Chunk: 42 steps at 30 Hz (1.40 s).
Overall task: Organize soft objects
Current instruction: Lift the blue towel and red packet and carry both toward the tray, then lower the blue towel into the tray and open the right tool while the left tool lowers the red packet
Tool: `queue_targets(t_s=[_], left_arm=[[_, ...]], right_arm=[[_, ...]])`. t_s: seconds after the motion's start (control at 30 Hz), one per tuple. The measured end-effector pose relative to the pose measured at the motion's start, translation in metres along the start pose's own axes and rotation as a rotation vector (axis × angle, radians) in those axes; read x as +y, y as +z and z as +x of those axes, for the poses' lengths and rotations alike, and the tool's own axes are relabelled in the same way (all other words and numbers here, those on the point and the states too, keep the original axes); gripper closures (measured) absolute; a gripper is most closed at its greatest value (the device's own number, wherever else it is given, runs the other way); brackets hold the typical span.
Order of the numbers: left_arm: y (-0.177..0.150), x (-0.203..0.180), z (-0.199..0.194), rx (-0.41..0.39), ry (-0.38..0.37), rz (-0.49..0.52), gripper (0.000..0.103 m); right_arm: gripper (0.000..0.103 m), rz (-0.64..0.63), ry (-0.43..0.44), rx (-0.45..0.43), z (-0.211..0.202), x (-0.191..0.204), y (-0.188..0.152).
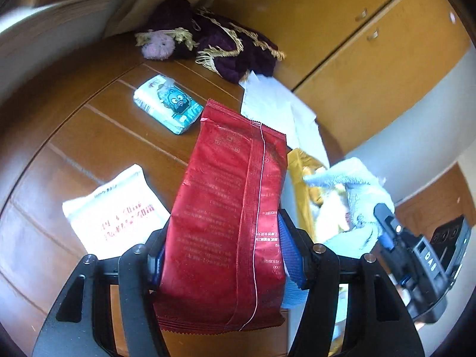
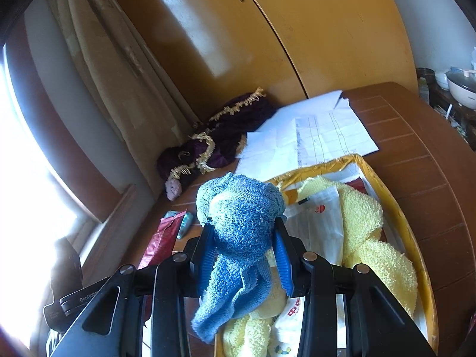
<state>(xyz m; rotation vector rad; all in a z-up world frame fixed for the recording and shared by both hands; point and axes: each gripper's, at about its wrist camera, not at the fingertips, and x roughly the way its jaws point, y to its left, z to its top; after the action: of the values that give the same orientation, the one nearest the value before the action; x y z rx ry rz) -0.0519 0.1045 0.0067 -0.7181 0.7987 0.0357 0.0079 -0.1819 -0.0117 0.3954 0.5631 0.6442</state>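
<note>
Over the brown wooden tabletop [image 1: 98, 136], my left gripper [image 1: 229, 255] was clamped on a glossy red foil pouch [image 1: 232, 208], which stood up between the jaws, clear of the wood. Left loose on the table were a white paper-wrapped pack with red print [image 1: 116, 208], a small pale-blue tissue packet with a cartoon face [image 1: 168, 107], and, against the far wall, a heap of dark purple velvet cloth with gold fringe [image 1: 226, 47] with a small lilac fluffy ball [image 1: 157, 46] beside it. So I judged the sorting about half done.

From the right wrist, my right gripper [image 2: 244, 255] was pinching a bunched blue terry towel [image 2: 238, 232], lifted above the near end of a yellow-rimmed soft storage bin [image 2: 398, 208]. Inside it already lay a pale yellow fluffy towel [image 2: 369, 226] and some white plastic packets [image 2: 321, 223]. Loose white paper sheets [image 2: 312, 131] lay beyond the bin.

Both my tools were tipped forward and down, the left just beside the bin, the right directly over it.
</note>
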Motion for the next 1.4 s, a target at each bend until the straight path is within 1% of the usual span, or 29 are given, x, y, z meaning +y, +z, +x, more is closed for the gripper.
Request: queue_targets(t_s=[0.07, 0.17, 0.27, 0.4, 0.53, 0.6, 0.7, 0.83, 0.97, 1.07, 1.27, 1.4], left_arm=[[-0.005, -0.007, -0.005, -0.01, -0.014, 0.0, 0.043], [-0.008, -0.017, -0.014, -0.036, -0.019, 0.015, 0.043], [-0.009, -0.029, -0.023, -0.047, -0.058, 0.024, 0.043], [-0.011, -0.045, -0.029, -0.043, -0.107, 0.033, 0.043], [-0.013, -0.064, -0.031, -0.013, -0.165, 0.039, 0.043], [-0.016, -0.075, -0.03, -0.005, -0.188, 0.041, 0.043], [-0.024, -0.086, -0.023, 0.015, -0.22, 0.017, 0.043], [-0.036, -0.096, -0.007, 0.076, -0.239, 0.009, 0.043], [-0.044, -0.105, 0.008, 0.098, -0.224, 0.017, 0.043], [-0.048, -0.111, 0.016, 0.077, -0.191, 0.048, 0.043], [-0.056, -0.111, 0.035, 0.085, -0.156, 0.043, 0.042], [-0.061, -0.115, 0.035, 0.071, -0.152, 0.072, 0.042]], right_arm=[[0.065, -0.004, 0.02, -0.016, -0.011, 0.001, 0.002], [0.065, -0.003, 0.023, -0.033, -0.034, 0.001, 0.007], [0.065, -0.018, 0.025, -0.058, -0.058, 0.002, 0.011], [0.065, -0.046, -0.003, -0.091, -0.089, 0.004, 0.016], [0.065, -0.075, -0.067, -0.084, -0.104, 0.011, 0.016], [0.065, -0.097, -0.11, -0.061, -0.102, 0.016, 0.009], [0.065, -0.113, -0.164, -0.023, -0.089, 0.015, -0.004], [0.065, -0.069, -0.217, 0.029, -0.069, -0.006, -0.022], [0.065, -0.028, -0.226, 0.07, -0.055, -0.026, -0.033], [0.065, -0.022, -0.23, 0.072, -0.051, -0.034, -0.035], [0.063, -0.014, -0.219, 0.091, -0.044, -0.041, -0.038], [0.059, -0.001, -0.217, 0.09, -0.042, -0.044, -0.04]])
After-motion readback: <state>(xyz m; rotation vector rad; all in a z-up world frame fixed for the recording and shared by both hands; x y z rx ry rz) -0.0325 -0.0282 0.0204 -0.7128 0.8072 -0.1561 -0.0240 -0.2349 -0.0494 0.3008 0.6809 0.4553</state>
